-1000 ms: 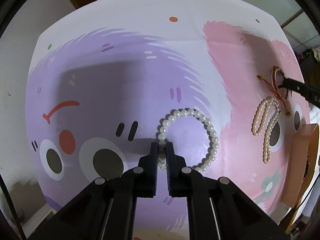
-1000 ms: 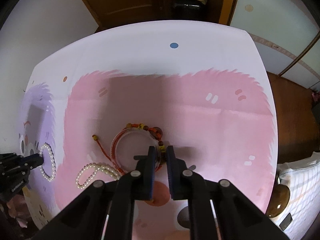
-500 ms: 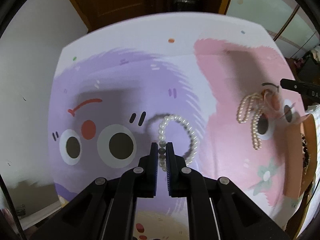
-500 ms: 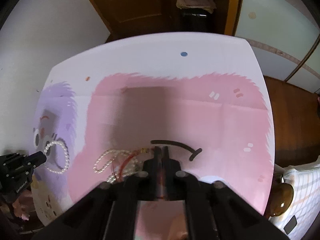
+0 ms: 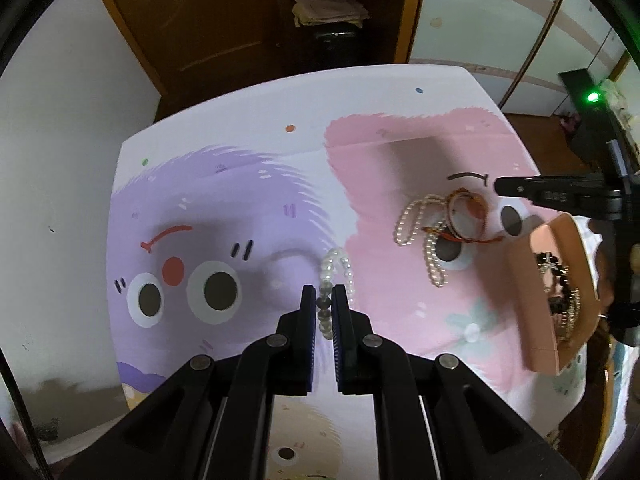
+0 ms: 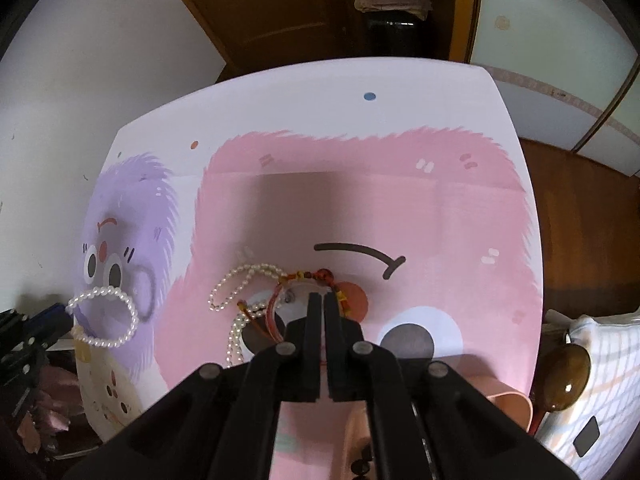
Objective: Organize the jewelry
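Pearl-white beaded bracelet [image 5: 335, 276] hangs clamped in the closed left gripper [image 5: 324, 304] above the cartoon-printed table mat [image 5: 248, 184], with the peach-pink jewelry tray [image 5: 538, 300] off to its right, nearer the closed right gripper [image 6: 319, 300], which pinches the red cord bracelet [image 6: 280, 312].

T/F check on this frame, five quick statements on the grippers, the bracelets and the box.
1. The left gripper is shut on the pearl bracelet. True.
2. That bracelet lies flat on the mat. False: it hangs lifted.
3. The right gripper pinches the red cord bracelet. True.
4. The long pearl strand is in the left gripper. False: it lies on the mat.
5. The pink box is empty. False: dark beads sit inside.
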`<action>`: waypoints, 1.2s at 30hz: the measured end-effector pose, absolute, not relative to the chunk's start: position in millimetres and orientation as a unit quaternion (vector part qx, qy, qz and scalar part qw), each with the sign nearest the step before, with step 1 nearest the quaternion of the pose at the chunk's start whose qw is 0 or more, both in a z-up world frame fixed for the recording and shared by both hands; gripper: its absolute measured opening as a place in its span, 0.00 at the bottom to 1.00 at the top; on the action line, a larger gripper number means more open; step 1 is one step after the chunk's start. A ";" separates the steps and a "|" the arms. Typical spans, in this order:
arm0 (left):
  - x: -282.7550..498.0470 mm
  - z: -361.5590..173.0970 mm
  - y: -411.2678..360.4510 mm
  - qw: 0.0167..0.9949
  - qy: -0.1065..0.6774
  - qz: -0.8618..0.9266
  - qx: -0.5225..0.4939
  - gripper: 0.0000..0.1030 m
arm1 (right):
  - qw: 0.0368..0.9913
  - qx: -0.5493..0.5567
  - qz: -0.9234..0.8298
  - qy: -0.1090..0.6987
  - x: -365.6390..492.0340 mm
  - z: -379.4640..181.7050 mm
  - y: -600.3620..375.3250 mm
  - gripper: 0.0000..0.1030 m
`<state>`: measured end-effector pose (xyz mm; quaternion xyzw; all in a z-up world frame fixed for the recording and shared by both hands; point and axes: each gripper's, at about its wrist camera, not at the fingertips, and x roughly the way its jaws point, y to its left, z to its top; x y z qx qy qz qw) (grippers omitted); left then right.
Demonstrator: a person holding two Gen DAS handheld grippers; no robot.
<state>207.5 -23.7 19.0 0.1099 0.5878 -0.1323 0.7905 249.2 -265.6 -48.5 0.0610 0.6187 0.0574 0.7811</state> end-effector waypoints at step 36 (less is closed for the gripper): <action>199.4 5.2 -34.9 0.772 0.607 -0.162 0.095 0.05 | 0.761 -0.031 0.094 0.642 283.7 -94.5 -244.5 0.22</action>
